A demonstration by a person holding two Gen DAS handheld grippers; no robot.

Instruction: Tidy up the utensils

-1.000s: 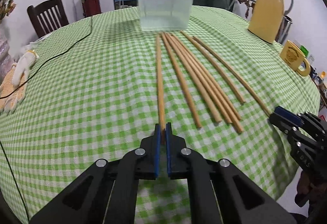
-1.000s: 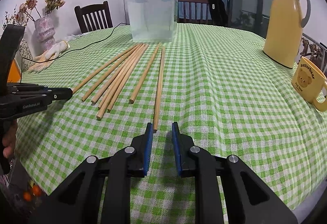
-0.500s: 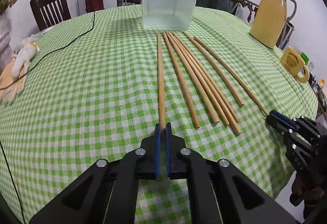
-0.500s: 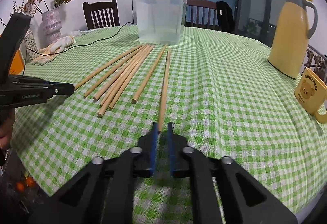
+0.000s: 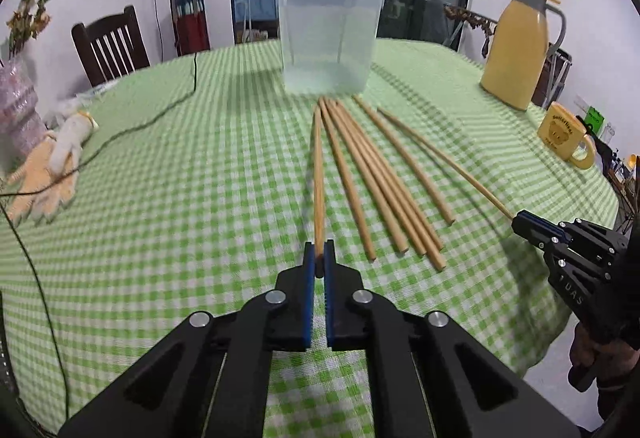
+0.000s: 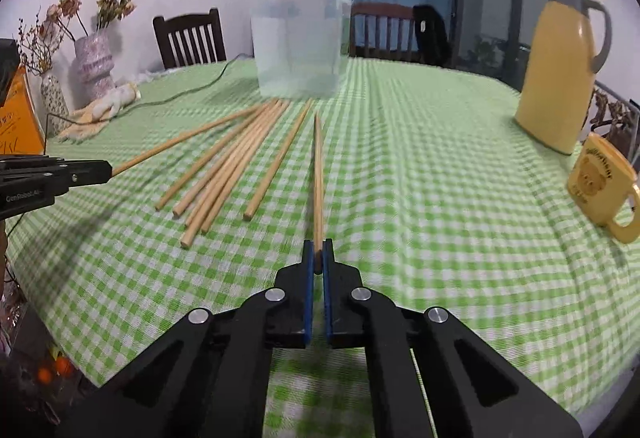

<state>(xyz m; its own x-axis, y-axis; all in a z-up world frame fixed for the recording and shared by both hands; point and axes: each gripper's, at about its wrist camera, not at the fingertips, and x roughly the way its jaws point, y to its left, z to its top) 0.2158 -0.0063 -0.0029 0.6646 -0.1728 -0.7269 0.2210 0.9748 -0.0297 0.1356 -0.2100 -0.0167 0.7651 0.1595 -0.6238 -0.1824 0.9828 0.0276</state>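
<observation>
Both tools grip wooden sticks on a green-checked tablecloth (image 5: 168, 198): the left gripper (image 5: 319, 258) is clamped on the near end of the leftmost stick (image 5: 318, 182), while the right gripper (image 6: 319, 256) pinches the rightmost stick (image 6: 318, 174) the same way, each stick running toward 12 o'clock. Between them five loose sticks (image 5: 376, 178) fan across the cloth, their far ends close to a clear tub (image 5: 329, 38) at 12 o'clock. A yellow mug (image 6: 600, 186) sits at 3 o'clock, a yellow jug (image 6: 560, 66) behind it at 2 o'clock.
</observation>
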